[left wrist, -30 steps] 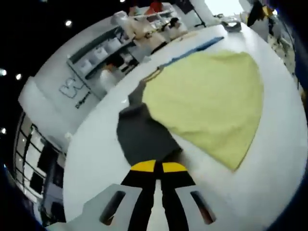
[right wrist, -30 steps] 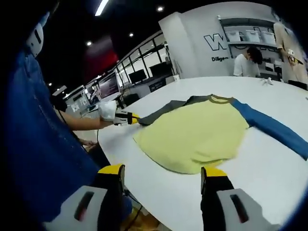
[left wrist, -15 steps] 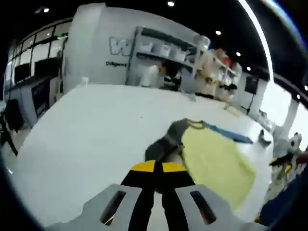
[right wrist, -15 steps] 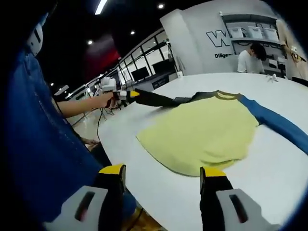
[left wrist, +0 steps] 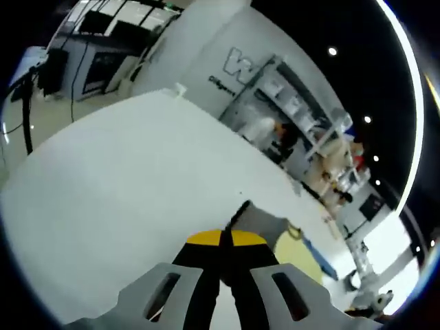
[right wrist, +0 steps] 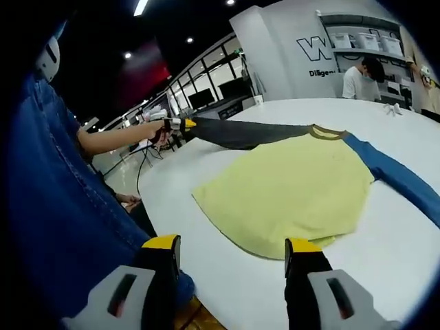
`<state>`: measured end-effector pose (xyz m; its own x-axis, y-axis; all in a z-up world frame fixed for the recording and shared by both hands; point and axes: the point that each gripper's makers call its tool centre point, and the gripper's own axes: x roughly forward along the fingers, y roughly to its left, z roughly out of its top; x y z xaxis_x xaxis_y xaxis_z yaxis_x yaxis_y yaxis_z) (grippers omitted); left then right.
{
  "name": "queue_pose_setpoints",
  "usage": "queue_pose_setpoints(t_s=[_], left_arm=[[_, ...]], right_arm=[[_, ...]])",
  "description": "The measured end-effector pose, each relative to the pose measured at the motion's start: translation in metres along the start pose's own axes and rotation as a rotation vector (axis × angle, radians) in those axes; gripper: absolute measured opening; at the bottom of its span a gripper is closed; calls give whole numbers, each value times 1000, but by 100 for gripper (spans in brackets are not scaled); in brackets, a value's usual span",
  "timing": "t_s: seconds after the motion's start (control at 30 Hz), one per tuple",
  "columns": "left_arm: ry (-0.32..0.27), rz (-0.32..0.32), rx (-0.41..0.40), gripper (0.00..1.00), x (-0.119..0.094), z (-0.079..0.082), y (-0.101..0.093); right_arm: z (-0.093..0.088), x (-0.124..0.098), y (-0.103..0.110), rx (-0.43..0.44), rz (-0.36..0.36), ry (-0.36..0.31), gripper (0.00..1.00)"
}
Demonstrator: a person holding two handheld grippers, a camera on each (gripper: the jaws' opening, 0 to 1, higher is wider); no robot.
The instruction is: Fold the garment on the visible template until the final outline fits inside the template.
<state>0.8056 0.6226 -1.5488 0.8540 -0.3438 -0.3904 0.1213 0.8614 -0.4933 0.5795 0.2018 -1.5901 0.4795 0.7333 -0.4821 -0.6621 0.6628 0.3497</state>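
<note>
A yellow shirt (right wrist: 295, 199) lies flat on the white table (right wrist: 227, 275). Its blue sleeve (right wrist: 395, 177) rests on the table at the right. The dark grey sleeve (right wrist: 240, 133) is lifted off the table and stretched out straight to the left. My left gripper (right wrist: 179, 124) is shut on that sleeve's end, held up in a person's hand. In the left gripper view the shut left gripper (left wrist: 227, 238) pinches the grey sleeve (left wrist: 258, 220), with the yellow shirt (left wrist: 295, 251) behind it. My right gripper (right wrist: 232, 247) hovers open over the table's near edge, short of the shirt's hem.
A person in blue clothing (right wrist: 41, 199) stands close at the left, by the table's edge. Another person in white (right wrist: 357, 81) stands at shelves (right wrist: 357, 48) beyond the table. Bare table (left wrist: 103, 179) spreads left of the grey sleeve.
The left gripper has raised the grey sleeve off the table and pulled it out straight, away from the shirt body. The right gripper has stayed open in place.
</note>
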Motion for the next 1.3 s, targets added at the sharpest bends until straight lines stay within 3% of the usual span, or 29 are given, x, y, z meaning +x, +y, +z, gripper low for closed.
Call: queue_pose_setpoints(t_s=[0.07,0.2,0.23,0.53,0.73,0.9,1.07,1.17,1.3], left_arm=[[-3,23,-53,1,-4,-3,-1],[-2,16,-85,1,-2,3,8],[-9,26,-147,1,-1,11,23],[1,54,-197,1,6,21,55],[16,61,-229,2,9,21,66],[34,67,-239,27,11,20,70],[60,88,-235,28,11,18,82],[87,123,-204,35,11,18,102],[96,144,-197,34,14,21,125]], right_arm=[[0,1,0,0,3,4,59],[3,3,0,0,11,8,59],[4,3,0,2,15,13,59],[8,5,-5,-3,7,35,59],[12,8,-9,0,-11,38,58],[13,10,-11,9,-18,46,58],[15,12,-11,16,-24,52,56],[16,13,-8,18,-33,60,56],[15,12,-6,23,-42,67,56]])
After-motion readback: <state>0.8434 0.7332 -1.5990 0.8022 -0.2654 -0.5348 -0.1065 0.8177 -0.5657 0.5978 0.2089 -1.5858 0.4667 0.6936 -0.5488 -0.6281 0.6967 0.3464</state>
